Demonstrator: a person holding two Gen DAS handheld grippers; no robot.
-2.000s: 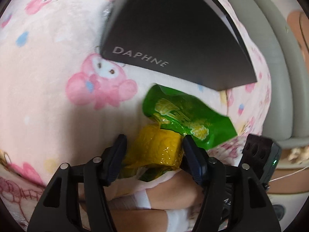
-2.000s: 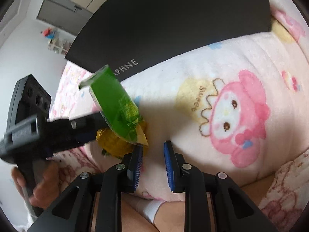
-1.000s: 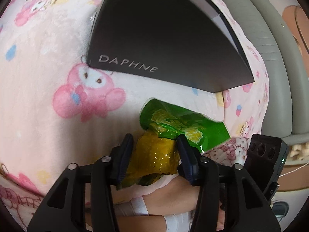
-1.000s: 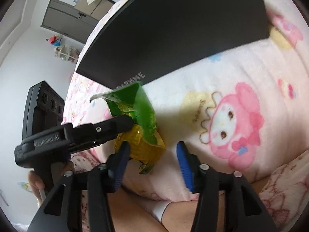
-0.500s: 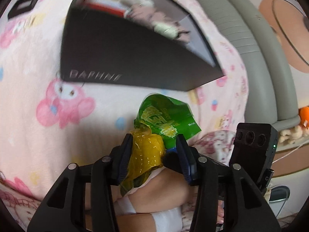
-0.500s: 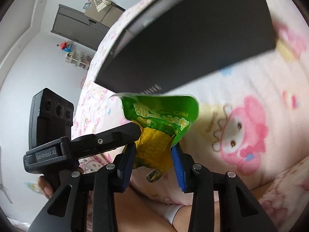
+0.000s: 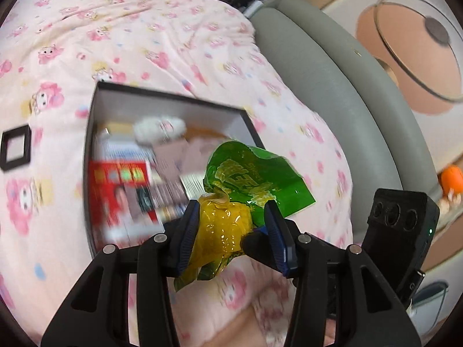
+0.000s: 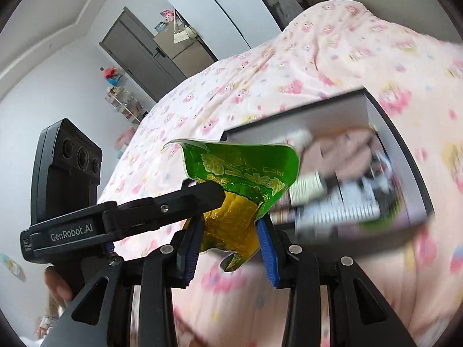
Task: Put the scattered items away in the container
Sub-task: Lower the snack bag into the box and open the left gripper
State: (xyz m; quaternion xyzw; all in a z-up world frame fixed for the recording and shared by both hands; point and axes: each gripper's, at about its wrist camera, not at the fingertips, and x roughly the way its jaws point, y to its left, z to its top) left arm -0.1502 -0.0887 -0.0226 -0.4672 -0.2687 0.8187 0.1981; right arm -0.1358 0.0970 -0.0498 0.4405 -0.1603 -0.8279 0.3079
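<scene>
- Both hand-held grippers clamp one snack packet: the left hand-held gripper [image 7: 235, 231] has its blue-edged pads pressed on the yellow lower half of the corn packet [image 7: 228, 225], jaws about half apart
- Right hand-held gripper [image 8: 231, 245] grips the same corn packet [image 8: 237, 190] from the other side, its jaws at a middling width with the yellow part squeezed between the pads; its jaws have settled at this width
- In the right wrist view the left tool's finger crosses in front of the packet, and its black body reads "GenRobot.AI"
- Green top of the packet carries yellow characters too distorted to read, plus pale words that look like "Corn Cob!"
- Packet hangs in the air above the near edge of the black box [image 7: 89, 156], clear of the bed
- Black box sits open on the bed's pink cartoon-print blanket [image 7: 139, 40], toward the bed's right edge beside the grey padded bed frame [image 7: 318, 63]
- Inside the box lie a red printed pack [image 7: 118, 190], a white fluffy item [image 7: 159, 127] and other blurred goods; their print cannot be read
- A small black square frame [image 7: 14, 150] lies on the blanket to the left of the box
- A hand [image 8: 58, 286] shows below the left tool's handle
</scene>
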